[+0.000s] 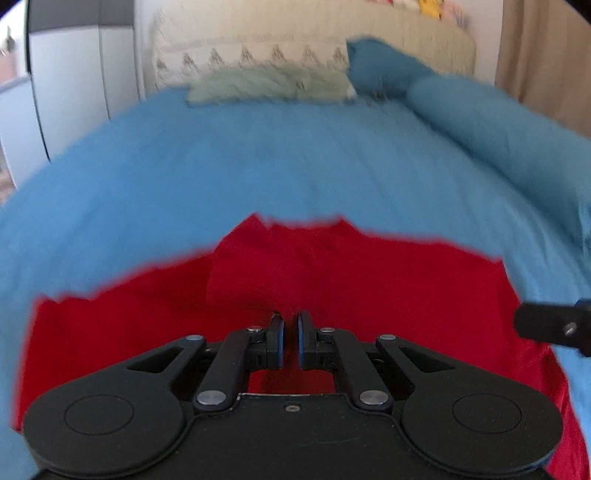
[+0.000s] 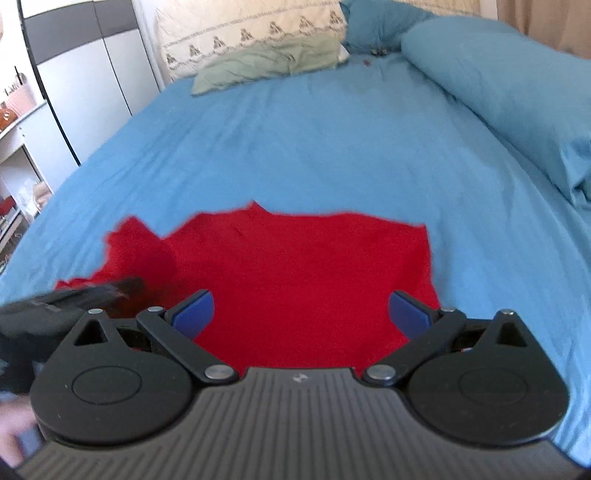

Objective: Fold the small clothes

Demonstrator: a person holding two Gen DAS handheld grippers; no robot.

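Observation:
A small red garment [image 1: 332,280] lies spread on the blue bed sheet [image 1: 258,158]; a raised fold of it stands just ahead of my left gripper [image 1: 290,321]. The left jaws are nearly together right above the cloth; I cannot tell whether they pinch any fabric. In the right wrist view the same red garment [image 2: 295,266] lies flat, and my right gripper [image 2: 299,310] is wide open and empty over its near edge. The right gripper shows at the right edge of the left wrist view [image 1: 554,328]; the left gripper shows blurred at the left [image 2: 74,299].
A pale green pillow [image 2: 269,62] and a patterned cream pillow [image 2: 251,29] lie at the head of the bed. A rolled blue duvet [image 2: 509,92] runs along the right side. A white wardrobe [image 2: 88,85] and shelves stand at the left.

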